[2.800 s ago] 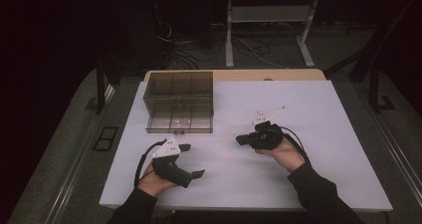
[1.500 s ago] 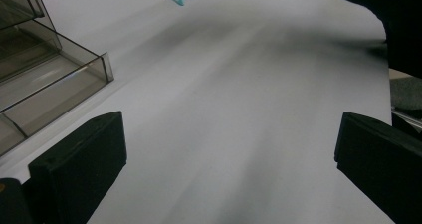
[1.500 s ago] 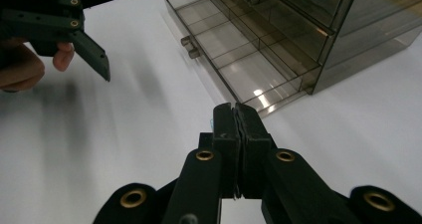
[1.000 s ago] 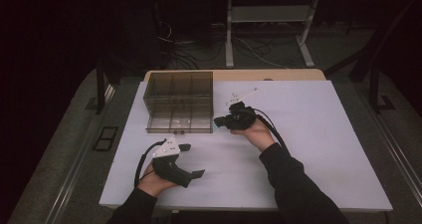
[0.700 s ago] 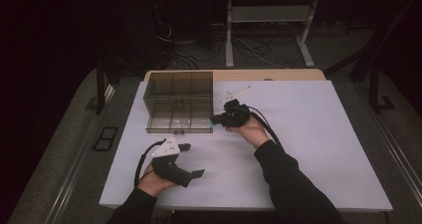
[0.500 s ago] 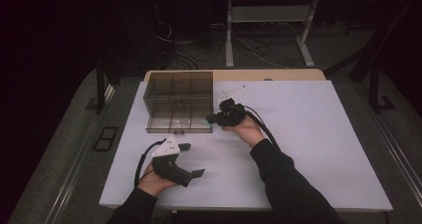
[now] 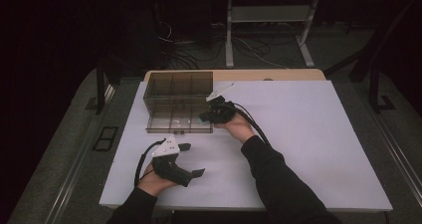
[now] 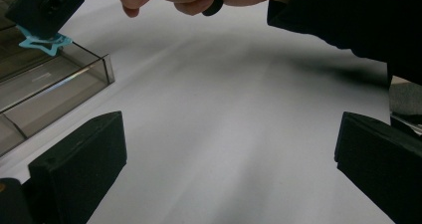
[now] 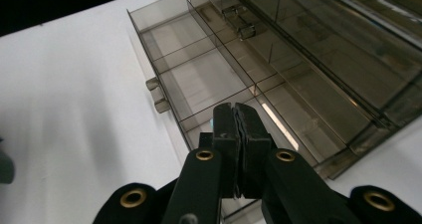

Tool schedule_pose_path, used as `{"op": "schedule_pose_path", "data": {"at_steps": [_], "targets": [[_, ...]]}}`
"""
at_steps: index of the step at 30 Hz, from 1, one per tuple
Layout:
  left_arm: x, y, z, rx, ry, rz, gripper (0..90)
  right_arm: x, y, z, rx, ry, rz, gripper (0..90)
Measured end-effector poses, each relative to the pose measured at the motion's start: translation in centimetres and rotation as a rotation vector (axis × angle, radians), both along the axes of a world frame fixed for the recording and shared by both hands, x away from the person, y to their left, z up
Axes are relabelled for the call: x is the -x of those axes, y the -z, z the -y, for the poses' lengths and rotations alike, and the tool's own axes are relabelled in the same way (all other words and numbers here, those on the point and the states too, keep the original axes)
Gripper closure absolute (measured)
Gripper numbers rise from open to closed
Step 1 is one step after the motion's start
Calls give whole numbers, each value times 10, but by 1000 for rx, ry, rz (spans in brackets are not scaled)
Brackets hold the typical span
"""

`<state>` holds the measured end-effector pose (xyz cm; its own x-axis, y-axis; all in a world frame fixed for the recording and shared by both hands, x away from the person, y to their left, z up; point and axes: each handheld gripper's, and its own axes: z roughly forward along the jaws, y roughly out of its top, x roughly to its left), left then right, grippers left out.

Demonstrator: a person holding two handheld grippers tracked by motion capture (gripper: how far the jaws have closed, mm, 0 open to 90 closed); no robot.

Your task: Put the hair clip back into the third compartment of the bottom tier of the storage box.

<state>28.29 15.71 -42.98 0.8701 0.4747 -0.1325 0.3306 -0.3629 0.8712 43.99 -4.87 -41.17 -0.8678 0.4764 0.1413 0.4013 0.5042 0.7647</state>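
Note:
A smoky clear compartment box (image 7: 174,115) lies open on the white table (image 7: 308,134), its lid swung back. My right gripper (image 7: 205,118) hangs over the box's right front corner, shut on a small flat teal star (image 8: 42,41). In the right gripper view the jaws (image 9: 234,110) press together on the thin piece (image 9: 238,127), above the box's divided compartments (image 9: 209,84). My left gripper (image 7: 188,159) rests near the table's front left, its jaws wide apart with bare table between them (image 8: 229,169).
The box's latches (image 9: 158,95) stick out from its front wall. A metal stand (image 7: 268,20) and cables lie on the floor beyond the table's far edge. The person's right sleeve (image 7: 278,184) crosses the table's front middle.
The right gripper has travelled left across the table with the star, from beside the box to above its right front compartments. The left gripper has stayed put.

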Motion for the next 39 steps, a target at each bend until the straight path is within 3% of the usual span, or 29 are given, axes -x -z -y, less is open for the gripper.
{"op": "schedule_pose_path", "data": {"at_steps": [23,33,39], "targets": [[0,0,0,0,5,-5,0,-12,26,-18,85,15,-57,865],[0,0,0,1,5,-5,0,-12,22,-16,60,19,-48,810],[0,0,-1,-5,7,-4,0,-10,17,-11,29,26,-45,722]]}}
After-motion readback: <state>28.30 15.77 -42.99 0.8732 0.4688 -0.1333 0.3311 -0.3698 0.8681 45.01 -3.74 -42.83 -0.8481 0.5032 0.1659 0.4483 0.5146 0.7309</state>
